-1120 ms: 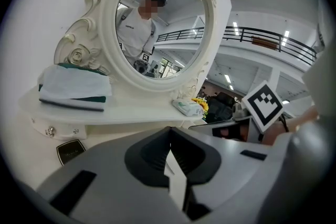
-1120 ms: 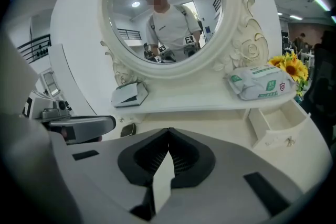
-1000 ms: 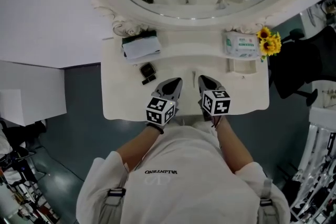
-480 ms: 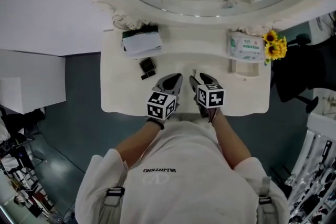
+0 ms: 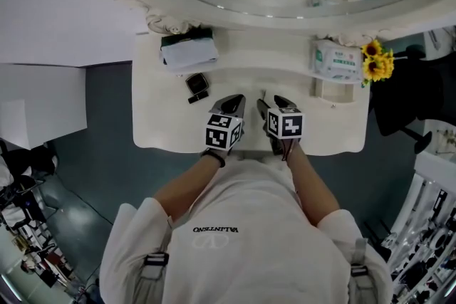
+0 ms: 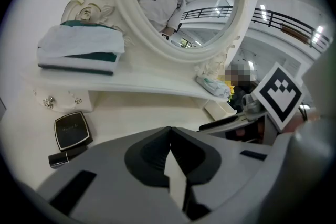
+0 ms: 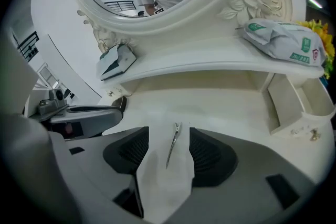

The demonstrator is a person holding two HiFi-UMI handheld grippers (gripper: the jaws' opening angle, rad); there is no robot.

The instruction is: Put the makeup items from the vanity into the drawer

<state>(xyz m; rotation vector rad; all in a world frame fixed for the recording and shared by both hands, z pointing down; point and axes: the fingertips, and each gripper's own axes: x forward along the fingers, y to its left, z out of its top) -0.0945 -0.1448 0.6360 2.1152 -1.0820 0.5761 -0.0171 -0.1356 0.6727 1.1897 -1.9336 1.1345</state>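
We logged the right gripper (image 7: 169, 130) with its jaws just opened wide and gripping nothing. The slim metal clip (image 7: 172, 145) lay flat on the vanity top (image 7: 220, 94) between them, touching neither pad. Its long axis ran along the jaws toward the mirror, with the thinner end seemingly nearest us. The left gripper (image 6: 169, 131) was closed, empty and farther off.

Shirt (image 5: 235, 253): "VALENTINO", upside down in head view. Wipes pack (image 5: 336, 62) print unreadable.
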